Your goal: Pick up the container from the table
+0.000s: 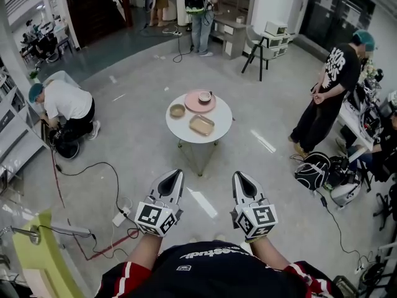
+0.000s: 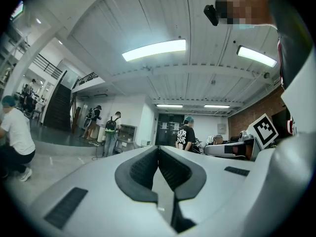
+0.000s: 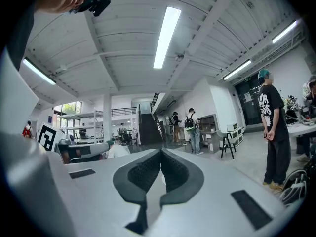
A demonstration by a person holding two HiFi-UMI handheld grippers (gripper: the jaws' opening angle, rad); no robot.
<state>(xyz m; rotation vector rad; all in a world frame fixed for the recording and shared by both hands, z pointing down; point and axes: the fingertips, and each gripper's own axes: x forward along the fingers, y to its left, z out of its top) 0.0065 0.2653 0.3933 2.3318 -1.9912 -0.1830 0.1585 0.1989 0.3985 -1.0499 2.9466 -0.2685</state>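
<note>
Both grippers closed on nothing, container out on the round counter

Low in the frame, the left gripper [image 1: 174, 177] and right gripper [image 1: 243, 177] sit side by side pointing up-frame, and each gripper view shows the jaws pressed together with nothing between them. Mid-frame, well apart from both, is the small round white counter [image 1: 218, 118]. The tan rectangular container [image 1: 201, 125] lies on its near side, a bit right of centre. A small tan bowl [image 1: 177, 110] sits to the container's upper left, and a pink plate [image 1: 193, 104] with a little bowl [image 1: 205, 96] on it is at the far edge. Further off there's a crouching person [image 1: 65, 104] at the left of the frame, a standing person [image 1: 332, 85] in a black tee at the right, and a person with a backpack [image 1: 200, 2] at the top.
</note>
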